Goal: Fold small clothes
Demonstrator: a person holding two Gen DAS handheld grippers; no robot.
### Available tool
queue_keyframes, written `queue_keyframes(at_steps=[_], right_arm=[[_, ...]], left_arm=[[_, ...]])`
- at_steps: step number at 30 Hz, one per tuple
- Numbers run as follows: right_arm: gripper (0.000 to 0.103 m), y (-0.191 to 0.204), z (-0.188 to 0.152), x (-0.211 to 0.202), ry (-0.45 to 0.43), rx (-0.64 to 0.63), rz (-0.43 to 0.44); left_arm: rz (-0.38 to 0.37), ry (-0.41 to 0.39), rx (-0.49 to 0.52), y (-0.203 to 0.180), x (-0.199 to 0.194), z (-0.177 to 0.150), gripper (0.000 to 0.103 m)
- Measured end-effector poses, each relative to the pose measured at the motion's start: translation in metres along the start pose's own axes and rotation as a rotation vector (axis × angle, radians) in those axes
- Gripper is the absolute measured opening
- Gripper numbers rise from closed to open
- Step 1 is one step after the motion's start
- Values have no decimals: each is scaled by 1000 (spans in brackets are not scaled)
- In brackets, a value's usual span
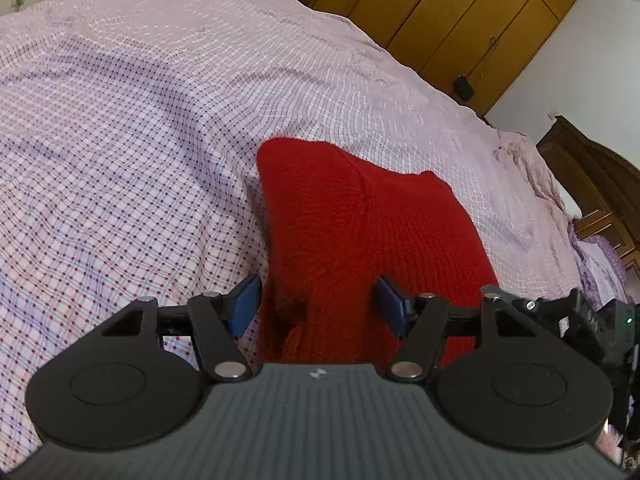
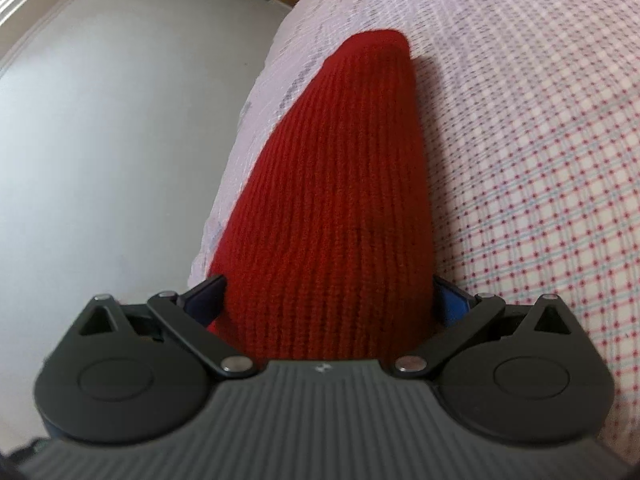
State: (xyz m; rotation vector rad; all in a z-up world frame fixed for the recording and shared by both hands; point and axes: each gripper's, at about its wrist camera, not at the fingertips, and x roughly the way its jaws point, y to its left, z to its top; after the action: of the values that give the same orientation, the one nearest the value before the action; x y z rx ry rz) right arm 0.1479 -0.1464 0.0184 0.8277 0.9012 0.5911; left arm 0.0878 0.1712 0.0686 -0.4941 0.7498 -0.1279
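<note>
A red knitted garment [image 1: 360,224] is laid flat on a bed covered with a pink checked bedspread [image 1: 140,140], close to the bed's edge. The left gripper [image 1: 316,304] is positioned with jaws partly open, straddling a raised fold of the knit. The right gripper [image 2: 328,304] is spread wide around the garment's end, its blue pads [image 2: 450,304] beside the fabric without visibly clamping it.

Red knit garment [image 1: 352,216] spread flat on a pink checked bedspread [image 1: 132,152], reaching from near to mid-scene. Left gripper [image 1: 316,308] low over its near edge, blue pads [image 1: 244,304] apart, cloth lying between them. Yellow-brown wardrobe [image 1: 472,16] far right, beside a white wall [image 1: 576,72].
</note>
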Motion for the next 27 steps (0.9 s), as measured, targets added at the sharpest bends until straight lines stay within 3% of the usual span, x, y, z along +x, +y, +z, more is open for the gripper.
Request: queue_keyframes(at_steps=[2,4,7,13,19,27], right_arm=[[103,4,-2,4,-3,-32,-4],[84,11,-8,2,-33,-56,-10],[73,29,-14,-11,-73,-84,1],[69,54,-17,-39,-92,-37,55],[69,54,-25,-85,-90,19,94],[69,43,-40,-163,-78,34,8]], left_arm=[[-11,-1,-11,2,1,-1,65],[-31,-4,-9,2,1,-3,56],[-40,-6,3,0,-1,-2,53],[-92,-18,21,-14,-20,-6,50],[-159,2,61,-46,-42,-25,50],[-224,64,148,-106,-60,-76,50]])
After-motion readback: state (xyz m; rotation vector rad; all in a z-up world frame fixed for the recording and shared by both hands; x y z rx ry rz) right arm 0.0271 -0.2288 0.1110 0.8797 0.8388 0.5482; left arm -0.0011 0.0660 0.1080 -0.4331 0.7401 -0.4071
